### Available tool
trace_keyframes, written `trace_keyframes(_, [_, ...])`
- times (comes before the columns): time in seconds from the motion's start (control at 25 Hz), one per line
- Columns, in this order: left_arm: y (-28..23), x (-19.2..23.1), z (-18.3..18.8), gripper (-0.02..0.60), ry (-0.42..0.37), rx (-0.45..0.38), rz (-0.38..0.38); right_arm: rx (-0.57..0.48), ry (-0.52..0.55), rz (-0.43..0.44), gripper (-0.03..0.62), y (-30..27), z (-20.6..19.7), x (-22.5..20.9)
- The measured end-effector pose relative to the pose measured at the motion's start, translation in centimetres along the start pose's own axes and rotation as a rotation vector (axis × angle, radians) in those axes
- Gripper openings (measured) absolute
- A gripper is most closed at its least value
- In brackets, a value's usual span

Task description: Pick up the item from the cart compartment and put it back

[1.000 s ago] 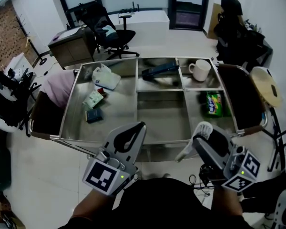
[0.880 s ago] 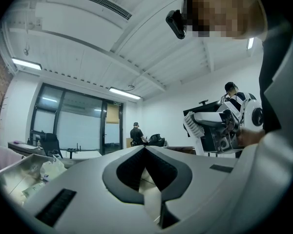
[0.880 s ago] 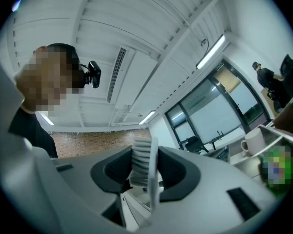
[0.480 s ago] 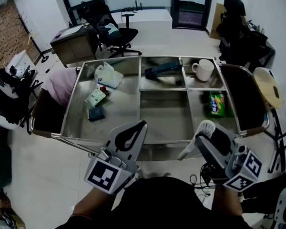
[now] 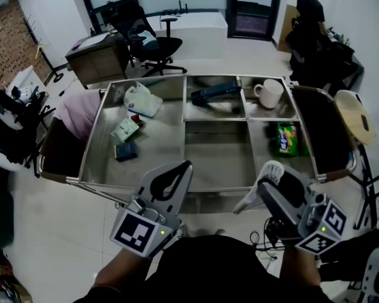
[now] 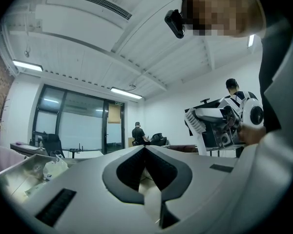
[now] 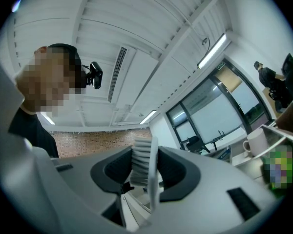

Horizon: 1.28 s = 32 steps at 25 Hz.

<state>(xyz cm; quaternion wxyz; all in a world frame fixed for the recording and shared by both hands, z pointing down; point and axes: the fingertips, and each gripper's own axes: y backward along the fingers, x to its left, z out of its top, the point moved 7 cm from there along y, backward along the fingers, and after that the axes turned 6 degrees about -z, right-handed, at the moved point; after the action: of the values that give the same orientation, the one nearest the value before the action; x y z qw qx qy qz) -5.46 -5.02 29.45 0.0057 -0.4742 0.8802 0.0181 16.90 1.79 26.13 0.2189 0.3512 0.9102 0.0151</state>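
Note:
My right gripper (image 5: pixel 275 177) is shut on a white ribbed item (image 5: pixel 256 193), perhaps a brush, whose handle sticks out down-left. It hangs just before the front rim of the steel cart (image 5: pixel 196 189). In the right gripper view the white item (image 7: pixel 142 162) stands upright between the dark pads. My left gripper (image 5: pixel 184 168) is shut and holds nothing, also at the cart's front rim; its tips (image 6: pixel 145 150) meet in the left gripper view. The cart's middle front compartment (image 5: pixel 216 160) holds nothing.
In the cart lie a white bag (image 5: pixel 141 100), a green-white packet (image 5: pixel 124 130), a dark blue box (image 5: pixel 126 151), a dark tool (image 5: pixel 215 92), a white mug (image 5: pixel 269 92) and a green snack bag (image 5: pixel 286 137). An office chair (image 5: pixel 145 40) stands behind; a person (image 5: pixel 309 11) is far right.
The head view has shifted slightly, so the cart sits a little lower in the picture. Both grippers keep their places and the white item stays held.

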Motion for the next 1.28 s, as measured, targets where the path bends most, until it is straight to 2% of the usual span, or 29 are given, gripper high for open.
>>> trace_keyframes(0.24, [0.2,0.4,0.2,0.0,-0.008,-0.008,0.006,-0.041,-0.013,0.033,0.167,-0.5,2.0,0.0])
trace_keyframes(0.44, [0.4,0.9,0.6,0.0,-0.016,-0.016,0.02,-0.091,0.058,0.013,0.169,-1.5,4.5,-0.5])
trace_keyframes(0.72, [0.7,1.7,0.4,0.0,0.002,-0.021,0.043,-0.137,0.09,0.0,0.169,-3.2,6.6,-1.4])
trace_keyframes(0.84, [0.8,2.0,0.5,0.0,-0.004,-0.024,0.046,-0.095,0.156,-0.035,0.169,-4.4,6.6,-2.2])
trace_keyframes(1.0, [1.0,2.4,0.4,0.0,-0.004,-0.028,0.053,0.028,0.236,-0.07,0.169,-6.4,5.1,-3.0])
trace_keyframes(1.28, [1.5,3.3,0.0,0.0,0.011,-0.03,0.072,0.188,0.227,-0.14,0.169,-8.5,2.0,-4.9])
